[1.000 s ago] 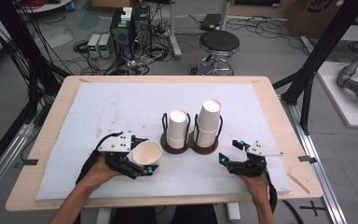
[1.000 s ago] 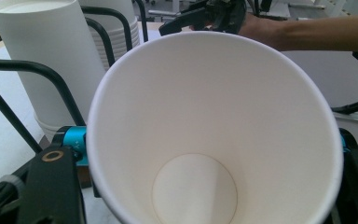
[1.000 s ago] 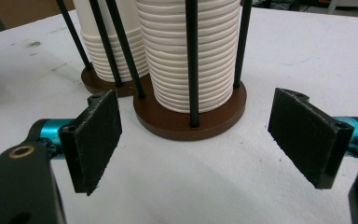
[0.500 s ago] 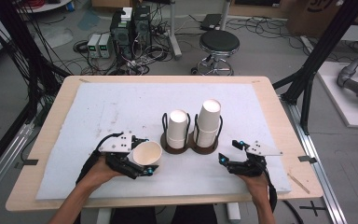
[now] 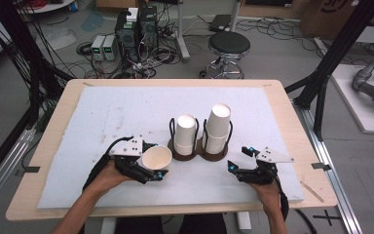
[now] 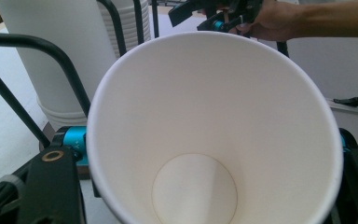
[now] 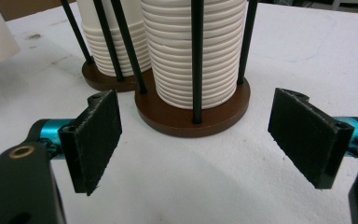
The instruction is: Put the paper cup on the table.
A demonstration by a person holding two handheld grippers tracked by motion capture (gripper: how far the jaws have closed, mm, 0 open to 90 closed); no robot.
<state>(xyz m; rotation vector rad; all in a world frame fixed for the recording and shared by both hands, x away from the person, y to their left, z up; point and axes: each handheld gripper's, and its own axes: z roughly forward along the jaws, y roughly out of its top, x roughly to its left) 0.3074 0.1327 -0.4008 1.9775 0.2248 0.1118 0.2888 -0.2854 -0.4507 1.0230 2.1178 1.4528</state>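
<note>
In the high view, the left gripper (image 5: 152, 168) is clamped on a paper cup (image 5: 156, 157) – just left of the two cup stacks (image 5: 187, 134) in their brown holder (image 5: 200, 152). The right gripper (image 5: 237, 162) rests open and empty, right of the holder.

In the left gripper view, the cup's mouth (image 6: 214, 130) faces the camera.

In the right gripper view, the jaws stand wide apart before the holder (image 7: 193, 112) – the white mat (image 7: 205, 186) between them is free.

matt white paper cup (image 5: 156, 158), glossy brown wooden bases (image 7: 193, 109), rough black pads (image 7: 94, 138) on tongs
</note>
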